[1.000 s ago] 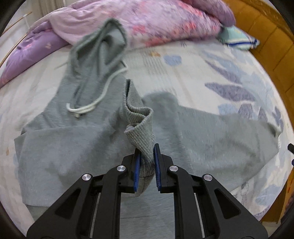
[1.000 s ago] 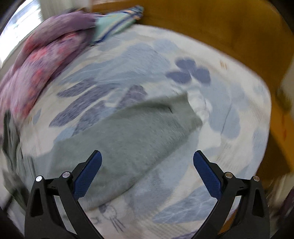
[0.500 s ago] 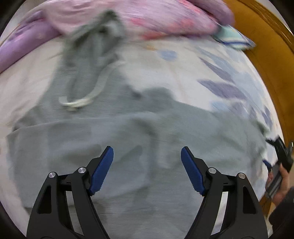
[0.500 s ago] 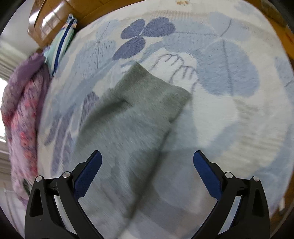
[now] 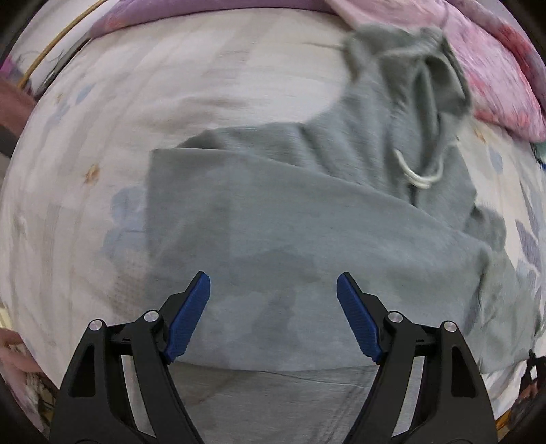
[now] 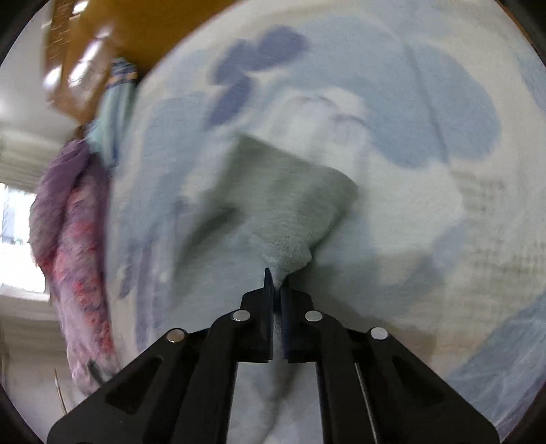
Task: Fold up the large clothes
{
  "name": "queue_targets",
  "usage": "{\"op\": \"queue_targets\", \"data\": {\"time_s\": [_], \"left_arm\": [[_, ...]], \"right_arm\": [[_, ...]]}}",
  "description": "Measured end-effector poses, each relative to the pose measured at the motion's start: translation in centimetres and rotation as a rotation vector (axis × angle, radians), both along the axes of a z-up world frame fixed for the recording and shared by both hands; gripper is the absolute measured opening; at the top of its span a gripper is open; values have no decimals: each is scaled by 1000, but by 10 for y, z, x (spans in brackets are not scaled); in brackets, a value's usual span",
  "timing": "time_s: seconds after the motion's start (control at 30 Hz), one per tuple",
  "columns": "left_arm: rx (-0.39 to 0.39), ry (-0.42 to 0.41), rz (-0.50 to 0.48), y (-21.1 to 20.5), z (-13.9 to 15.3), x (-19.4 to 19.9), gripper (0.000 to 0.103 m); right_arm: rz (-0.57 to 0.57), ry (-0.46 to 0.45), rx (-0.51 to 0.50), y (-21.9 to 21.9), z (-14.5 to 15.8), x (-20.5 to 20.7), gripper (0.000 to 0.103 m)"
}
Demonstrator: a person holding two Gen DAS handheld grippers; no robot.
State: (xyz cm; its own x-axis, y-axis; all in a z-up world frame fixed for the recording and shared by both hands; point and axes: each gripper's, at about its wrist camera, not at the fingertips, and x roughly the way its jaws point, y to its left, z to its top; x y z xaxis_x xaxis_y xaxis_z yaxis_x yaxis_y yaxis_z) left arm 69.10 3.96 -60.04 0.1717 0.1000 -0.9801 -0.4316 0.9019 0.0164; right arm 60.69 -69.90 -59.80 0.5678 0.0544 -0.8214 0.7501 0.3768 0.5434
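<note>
Left wrist view: looks forward and down along spread blue-padded black left gripper (image 5: 273, 293), close above grey fleece hooded sweatshirt (image 5: 307, 239) on pale floral-print bedsheet (image 5: 85, 205); crumpled pink-purple quilt (image 5: 494, 68) at far top right.

Right wrist view: looks along closed black right gripper (image 6: 277, 283), very near sweatshirt cuff (image 6: 290, 205); orange-brown wooden headboard (image 6: 112, 34) top left.

Shared: sweatshirt, bedsheet (image 6: 426, 205), quilt (image 6: 75, 222).

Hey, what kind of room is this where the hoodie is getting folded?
Most likely a bedroom: the gray hoodie lies on a floral bed sheet, with a pink and purple quilt bunched at its far edge and a wooden bed frame behind.
</note>
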Motion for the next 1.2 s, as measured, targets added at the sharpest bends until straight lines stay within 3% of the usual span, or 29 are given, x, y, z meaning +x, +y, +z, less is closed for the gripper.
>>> {"op": "queue_targets", "data": {"time_s": [0.17, 0.27, 0.4, 0.57, 0.83, 0.93, 1.07, 1.13, 1.2], "left_arm": [[-46, -17, 58, 36, 7, -8, 78], [-69, -38, 62, 48, 15, -16, 78], [-86, -73, 53, 59, 30, -27, 78], [-91, -92, 73, 85, 41, -45, 78], [-104, -100, 159, 140, 41, -90, 78], [-95, -93, 185, 156, 38, -104, 78], [-111, -85, 225, 169, 33, -119, 78], [-123, -90, 243, 173, 32, -124, 78], [-134, -95, 247, 173, 32, -125, 78]], "right_arm": [[225, -147, -114, 61, 69, 43, 3], [375, -270, -119, 119, 106, 66, 3], [615, -382, -102, 237, 139, 89, 3], [881, -431, -8, 398, 139, 89, 3], [1275, -326, 27, 613, 97, 48, 3], [1364, -220, 8, 653, 69, 45, 7], [1389, -61, 7, 675, 39, 37, 12], [1387, -39, 16, 676, 36, 38, 20], [1391, -47, -2, 676, 40, 30, 47]]}}
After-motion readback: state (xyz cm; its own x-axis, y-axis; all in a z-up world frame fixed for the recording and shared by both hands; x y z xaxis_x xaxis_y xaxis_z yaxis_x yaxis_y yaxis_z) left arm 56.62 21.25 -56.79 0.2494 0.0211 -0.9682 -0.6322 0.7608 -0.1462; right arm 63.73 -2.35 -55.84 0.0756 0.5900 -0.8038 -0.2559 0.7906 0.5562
